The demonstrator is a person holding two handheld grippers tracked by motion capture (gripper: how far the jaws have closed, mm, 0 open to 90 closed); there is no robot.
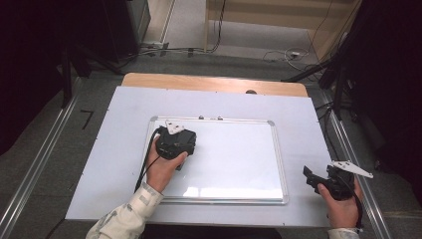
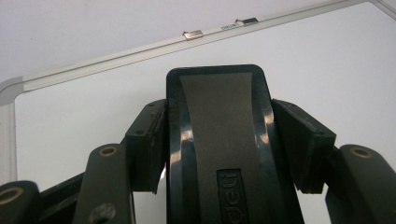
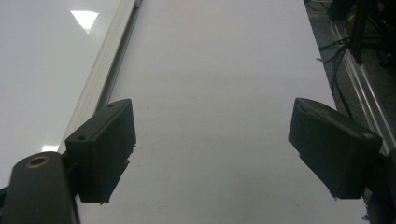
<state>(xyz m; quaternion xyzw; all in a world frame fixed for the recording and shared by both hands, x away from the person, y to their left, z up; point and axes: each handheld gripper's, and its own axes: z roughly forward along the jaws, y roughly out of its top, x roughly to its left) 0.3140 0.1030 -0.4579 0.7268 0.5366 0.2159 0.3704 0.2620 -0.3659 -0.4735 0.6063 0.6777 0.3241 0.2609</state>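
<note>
The left claw (image 1: pixel 180 149) pinches a black plastic eraser with grey felt (image 2: pixel 219 140) flat on the aluminium-framed whiteboard (image 1: pixel 239 164), probably for wiping; the right claw (image 3: pixel 210 149) rests spread.

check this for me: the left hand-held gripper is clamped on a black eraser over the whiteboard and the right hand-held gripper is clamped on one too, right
Not quite. The left hand-held gripper is indeed clamped on the black eraser over the whiteboard, but the right hand-held gripper holds nothing: the right gripper view shows its jaws wide apart with only the white table cover between them.

Overhead glare on whiteboard (image 1: pixel 234 191); dark room edges; close-ups soft.
</note>
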